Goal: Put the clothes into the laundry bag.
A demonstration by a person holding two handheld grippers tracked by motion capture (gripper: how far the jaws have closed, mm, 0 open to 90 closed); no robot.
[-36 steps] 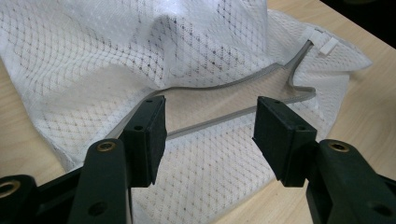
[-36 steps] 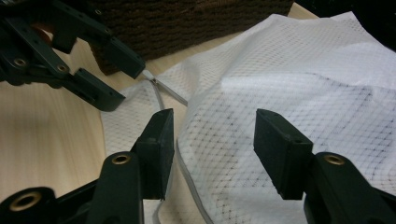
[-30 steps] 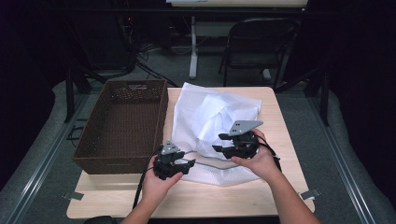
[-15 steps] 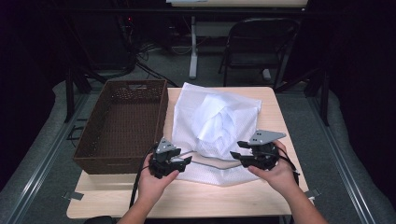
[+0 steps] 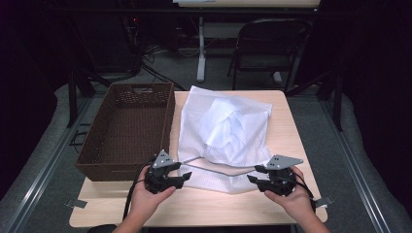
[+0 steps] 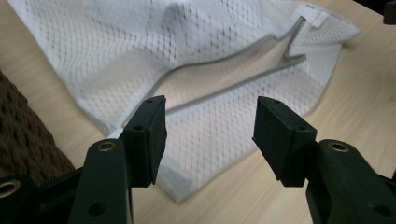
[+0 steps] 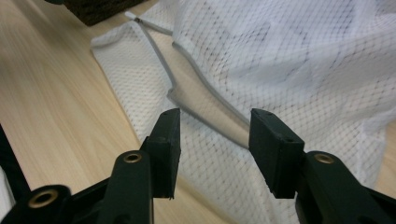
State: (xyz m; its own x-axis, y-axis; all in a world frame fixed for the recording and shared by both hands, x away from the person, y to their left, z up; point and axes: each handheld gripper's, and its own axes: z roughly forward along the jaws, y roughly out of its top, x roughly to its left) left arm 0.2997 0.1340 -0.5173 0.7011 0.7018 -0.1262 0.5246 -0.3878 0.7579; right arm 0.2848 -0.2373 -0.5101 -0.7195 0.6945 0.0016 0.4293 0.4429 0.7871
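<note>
Here's the white mesh laundry bag (image 5: pixel 226 138) spread flat across the middle of the light wooden table (image 5: pixel 296 141), its long grey zipper (image 5: pixel 218 170) gaping open along the near edge. Something pale is bundled inside it, toward the far half, though through the mesh it's hard to say what. A brown woven basket (image 5: pixel 127 130) sits just beside the bag on the left, touching or nearly touching its edge.

Left tool (image 5: pixel 180 178) is down at the bag's near left corner, held low over the table, jaws pointing right along the zipper. In the left gripper view the left tool (image 6: pixel 210 135) has its two black pads standing apart, nothing pinched, the mesh corner lying between and just beyond them and the zipper opening running away ahead.

Right tool (image 5: pixel 252 175) is at the opposite, near right corner, jaws pointing left toward the other hand. They have just been narrowing, and yet the right gripper view shows the right tool (image 7: pixel 215 144) with a clear gap, pads off the fabric, hovering above the mesh where the grey zipper band bends. No grip on either side.
</note>
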